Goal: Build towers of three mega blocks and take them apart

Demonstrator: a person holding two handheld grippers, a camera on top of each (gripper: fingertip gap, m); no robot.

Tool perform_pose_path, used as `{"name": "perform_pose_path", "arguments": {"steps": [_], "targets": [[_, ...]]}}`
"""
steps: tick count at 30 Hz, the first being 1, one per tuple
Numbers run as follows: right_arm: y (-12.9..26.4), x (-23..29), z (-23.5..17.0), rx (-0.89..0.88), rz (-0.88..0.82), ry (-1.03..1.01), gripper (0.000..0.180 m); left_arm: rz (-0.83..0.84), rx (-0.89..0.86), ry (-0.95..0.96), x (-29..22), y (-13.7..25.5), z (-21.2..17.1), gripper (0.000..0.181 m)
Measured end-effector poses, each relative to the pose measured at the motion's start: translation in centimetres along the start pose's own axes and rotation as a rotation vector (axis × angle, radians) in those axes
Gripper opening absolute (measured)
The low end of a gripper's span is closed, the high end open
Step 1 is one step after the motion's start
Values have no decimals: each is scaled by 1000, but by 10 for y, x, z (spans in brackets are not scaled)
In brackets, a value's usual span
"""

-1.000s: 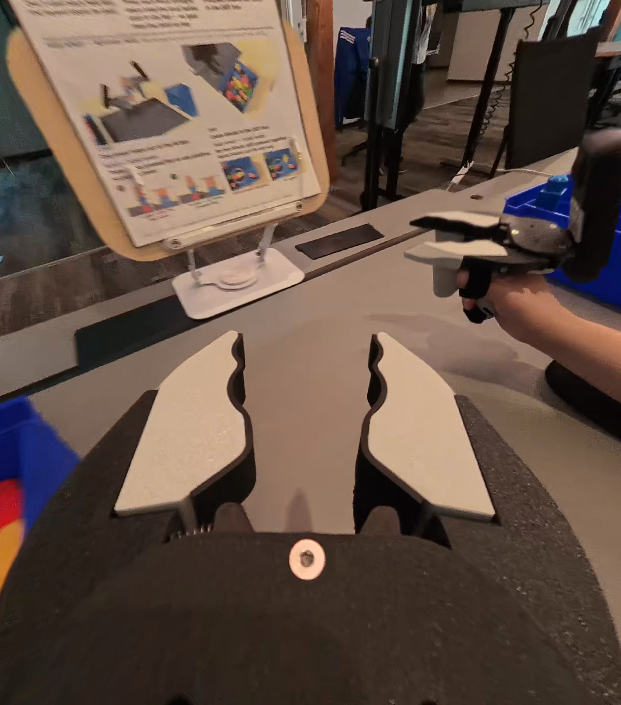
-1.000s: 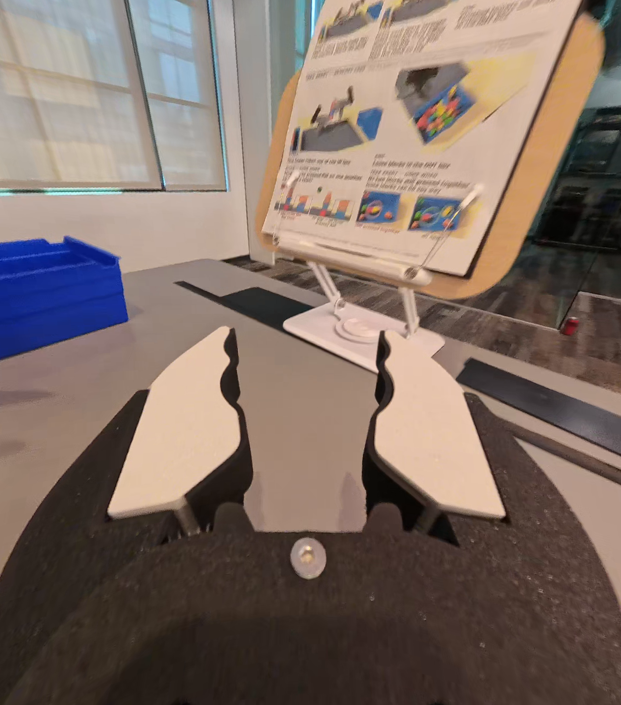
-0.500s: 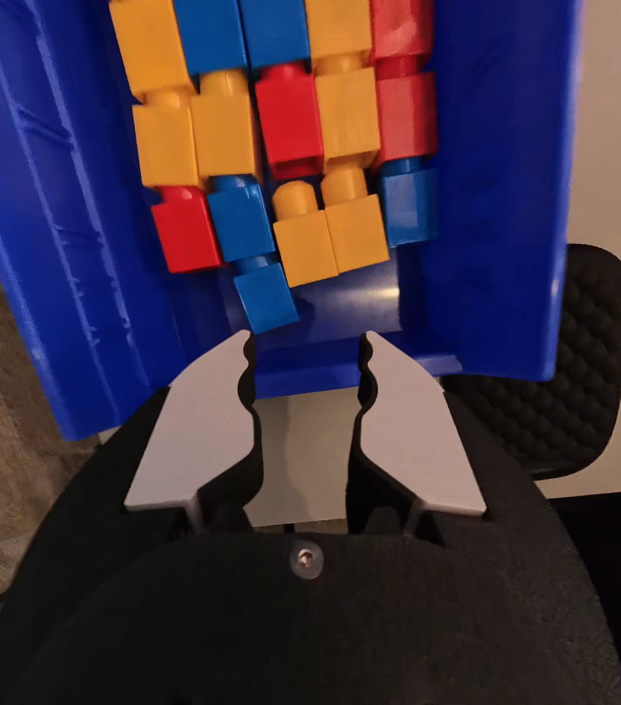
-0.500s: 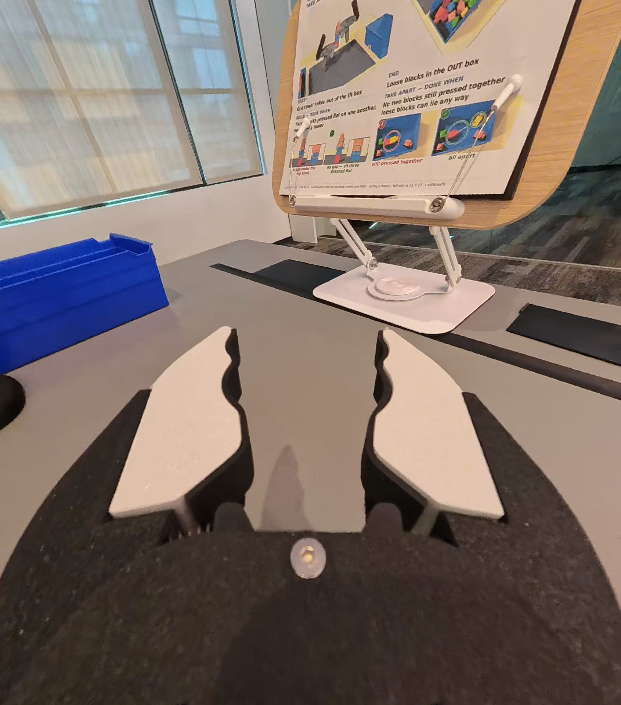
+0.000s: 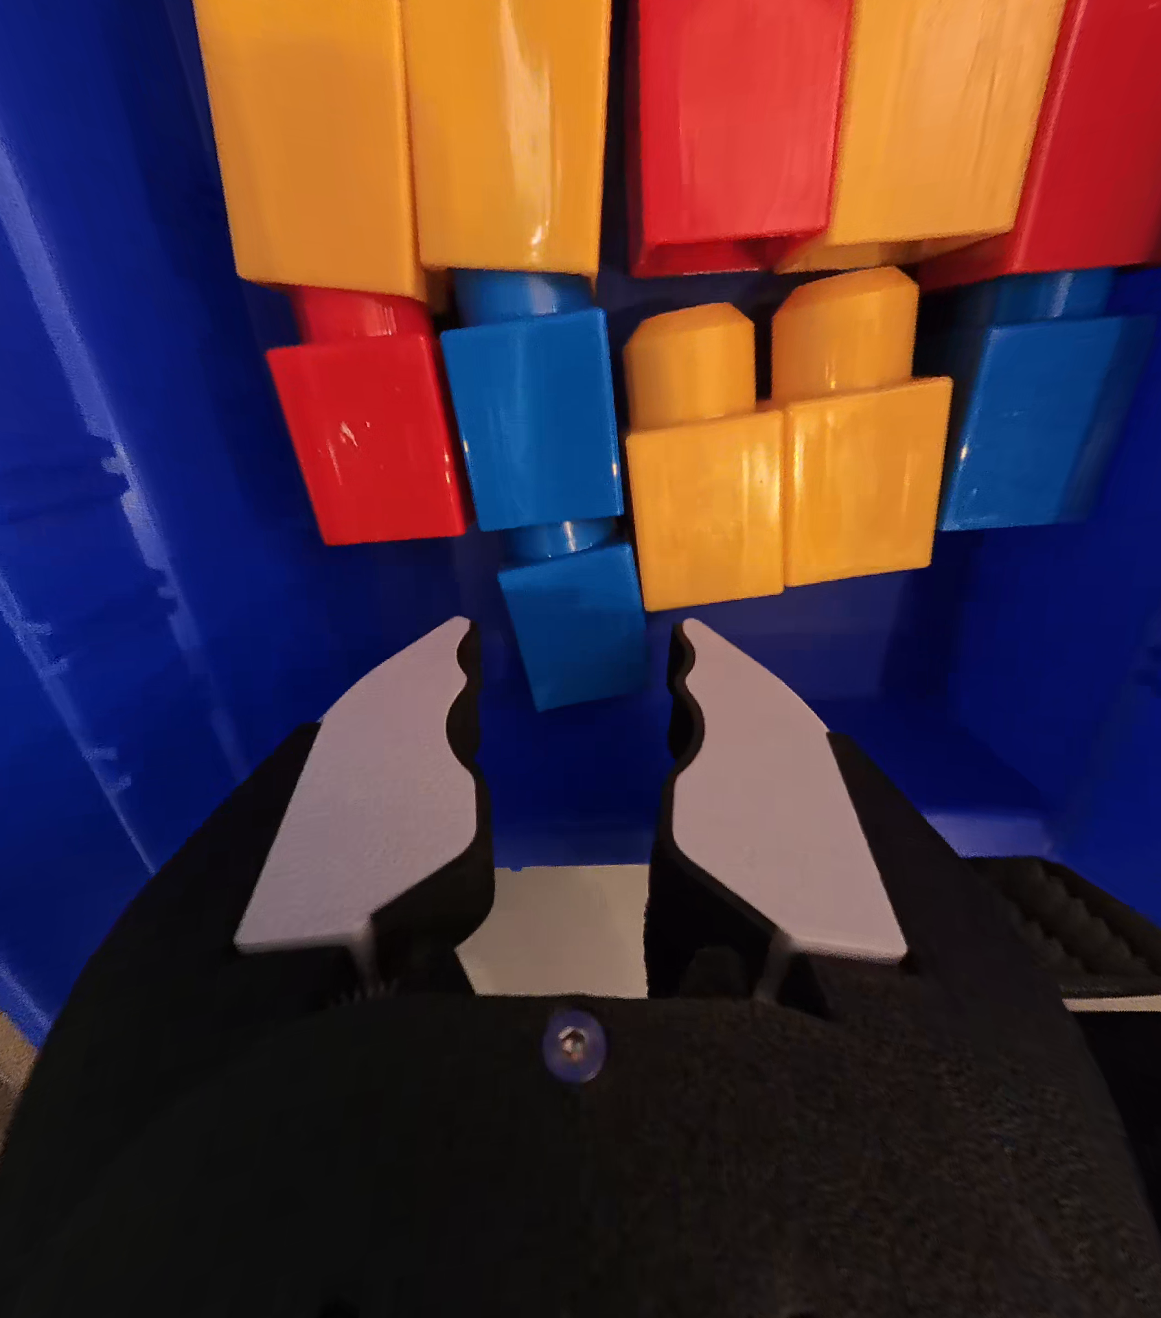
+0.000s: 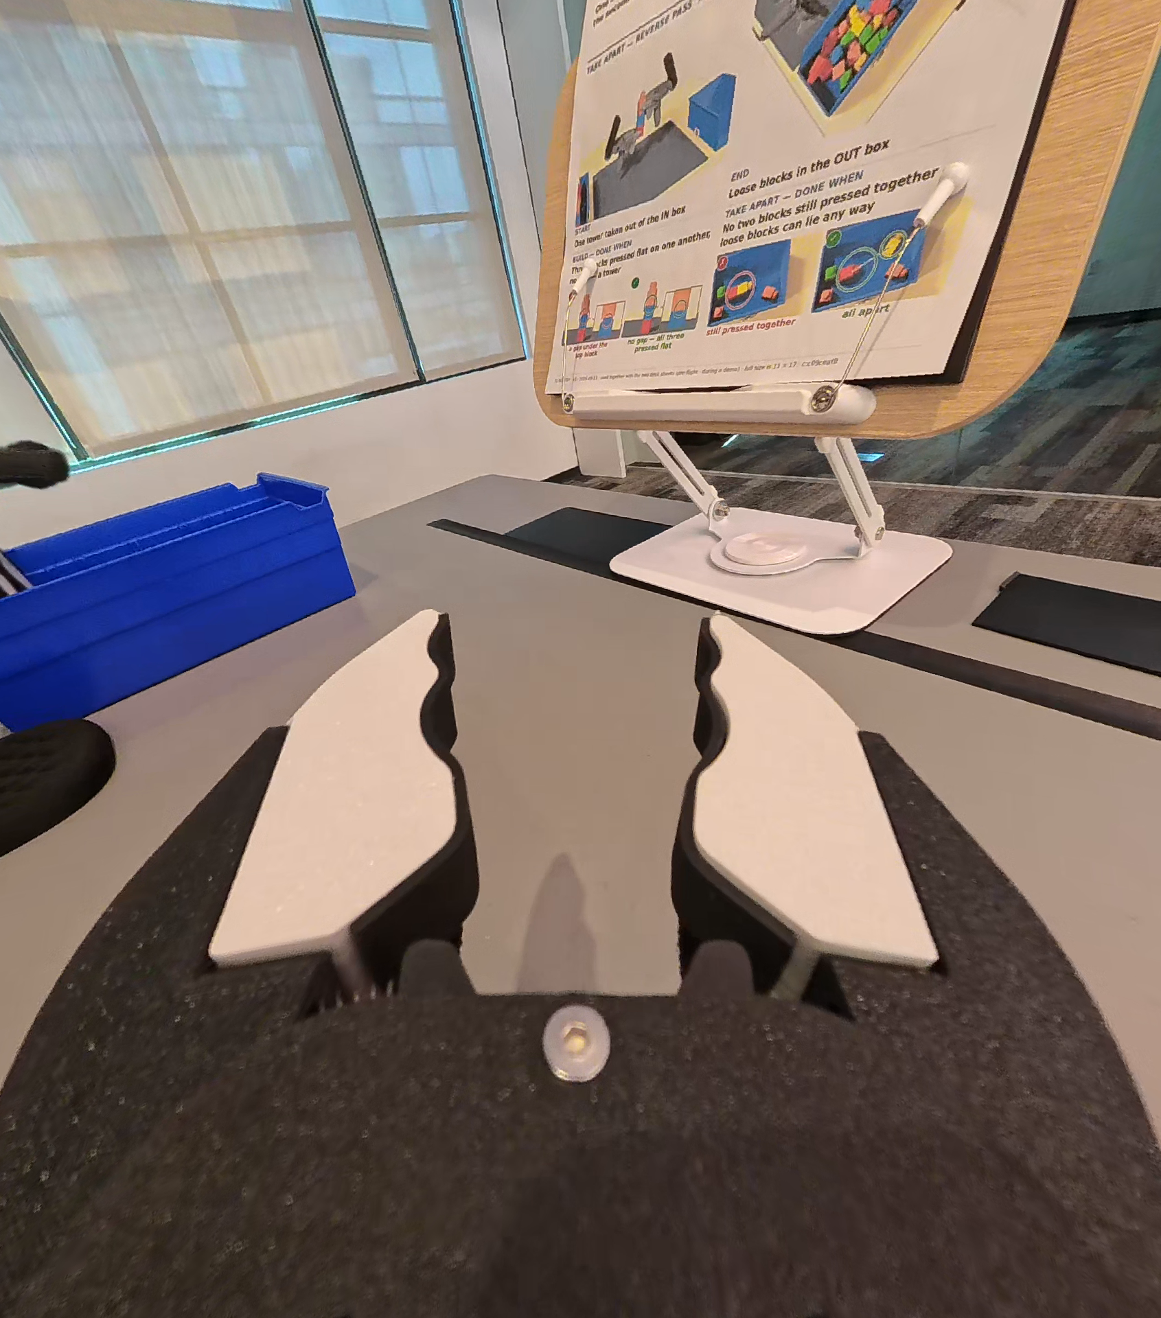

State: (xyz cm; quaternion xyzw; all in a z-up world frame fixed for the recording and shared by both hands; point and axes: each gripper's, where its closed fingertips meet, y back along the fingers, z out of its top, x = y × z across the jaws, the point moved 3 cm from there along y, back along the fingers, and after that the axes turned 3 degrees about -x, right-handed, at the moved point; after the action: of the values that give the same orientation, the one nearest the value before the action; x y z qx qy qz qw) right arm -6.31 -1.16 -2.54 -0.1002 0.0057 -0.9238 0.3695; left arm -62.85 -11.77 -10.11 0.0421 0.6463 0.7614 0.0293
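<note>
Presently the left gripper (image 5: 574, 660) hangs over the blue bin (image 5: 85, 570), its jaws spread and empty, and the nearest blue block (image 5: 574, 627) lies just ahead of the tips, roughly centred in the gap. That block sits at the near end of a blue column, its stud plugged into the blue block beyond it. The approach reads as lining up a pick; whether this is a joined tower to be lifted out cannot be settled from here.

Beyond that blue block the bin holds tight rows of red, yellow and blue blocks lying on their sides, studs pointing away from the gripper. Two yellow blocks (image 5: 784, 492) lie just right of it, a red block (image 5: 377, 435) to its left. The blocks are glossy hard plastic, boxy with rounded cylindrical studs; the bin wall is ribbed.

Well away from the bin, the right gripper (image 6: 574, 631) waits over the bare grey table (image 6: 991, 820), jaws spread and empty, facing a paper sheet on a white stand (image 6: 777, 563). The fingers (image 6: 349, 784) carry matte white plates with wavy black inner edges.
</note>
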Motion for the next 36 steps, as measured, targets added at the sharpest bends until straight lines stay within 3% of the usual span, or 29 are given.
{"name": "perform_pose_path", "arguments": {"steps": [4, 12, 23, 29, 36], "targets": [[1, -1, 2, -14, 4, -17, 63, -14, -5, -2, -1, -3, 3, 40], [3, -7, 2, -26, -3, -55, 62, 5, 15, -81, 4, 6, -1, 37], [-1, -2, -3, 1, 28, -50, 61, -145, -313, -141, -21, 91, 20, 36], [-5, 14, -3, 4, 127, -85, 58, -495, -592, -258, -114, 136, 42, 37], [-5, 73, 8, -26, 525, -260, 55, -824, -796, -504, -268, 149, 53, 36]]}}
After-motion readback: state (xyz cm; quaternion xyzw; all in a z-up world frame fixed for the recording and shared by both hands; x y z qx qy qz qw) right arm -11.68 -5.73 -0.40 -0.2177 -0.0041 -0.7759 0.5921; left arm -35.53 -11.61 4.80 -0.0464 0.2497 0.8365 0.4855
